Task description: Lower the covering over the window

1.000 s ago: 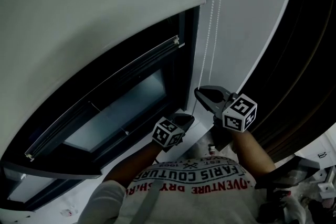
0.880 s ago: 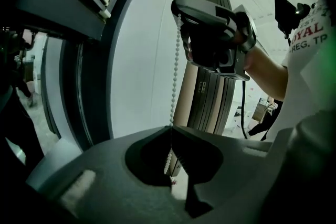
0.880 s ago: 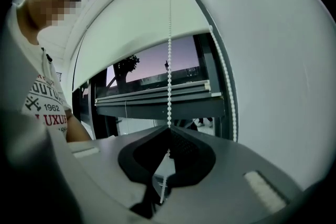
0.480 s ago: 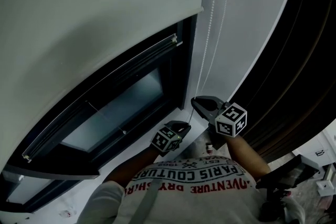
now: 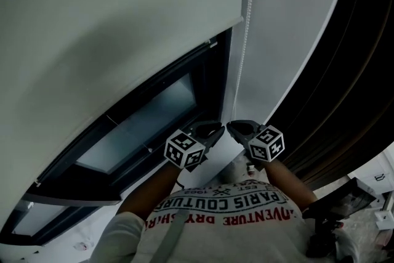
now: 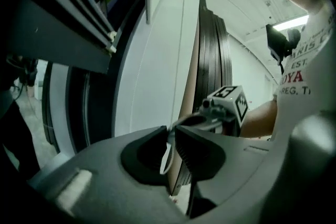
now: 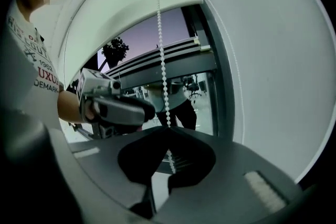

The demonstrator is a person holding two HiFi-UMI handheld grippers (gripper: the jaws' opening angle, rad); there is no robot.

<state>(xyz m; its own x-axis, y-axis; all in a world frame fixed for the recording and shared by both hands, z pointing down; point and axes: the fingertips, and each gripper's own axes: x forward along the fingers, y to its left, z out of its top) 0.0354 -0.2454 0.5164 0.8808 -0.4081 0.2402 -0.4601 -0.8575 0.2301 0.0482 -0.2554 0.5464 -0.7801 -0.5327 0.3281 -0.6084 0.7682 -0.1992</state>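
- Roller blind (image 5: 111, 15): pale fabric, upper left in the head view. Its hem lies partway down the window (image 5: 148, 123), with dark glass showing below. Judged partly lowered.
- Bead chain (image 5: 247, 21): white, hanging right of the window frame and running down to both tools, near the person.
- Right tool (image 7: 168, 130): clenched on the bead chain, with beads entering where the pads meet.
- Left tool (image 6: 171, 136): released. Its jaws have just been opening, and a chain strand passes through the narrow gap unpinched. It sits just left of the right tool.
- Step in hand (judged): a hand-over-hand pull, with the left tool freed to re-grip.
- Method advised: take the pulled strand higher up and clench fully before the right tool lets go. Draw straight down along the chain, not outward from the wall, so the beads do not slip or jam. Watch the hem.
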